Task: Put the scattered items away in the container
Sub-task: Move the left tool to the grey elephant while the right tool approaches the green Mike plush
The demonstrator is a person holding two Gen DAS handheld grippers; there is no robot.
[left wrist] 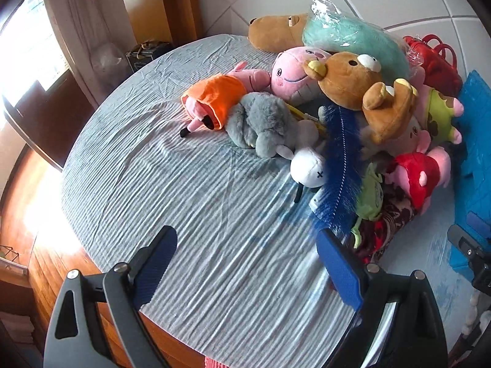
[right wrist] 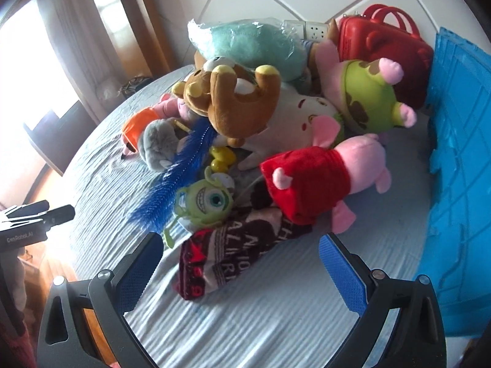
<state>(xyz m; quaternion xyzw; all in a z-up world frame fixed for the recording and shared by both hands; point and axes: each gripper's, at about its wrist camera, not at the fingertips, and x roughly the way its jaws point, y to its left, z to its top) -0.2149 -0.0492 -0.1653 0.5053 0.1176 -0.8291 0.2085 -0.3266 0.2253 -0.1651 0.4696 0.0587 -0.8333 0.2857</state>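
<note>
A heap of soft toys lies on a striped bed sheet: a brown bear, a grey plush, a pig in an orange dress, a pig in a red dress, a green one-eyed monster and a blue feather. A dark printed cloth lies nearest. A blue plastic crate stands at the right. My left gripper is open over bare sheet. My right gripper is open, its fingers standing either side of the cloth's near end, above it.
A red toy case leans on the white wall behind the heap. A teal plush in clear wrap tops the pile. The bed's left edge drops to a wooden floor, with curtains and a window beyond.
</note>
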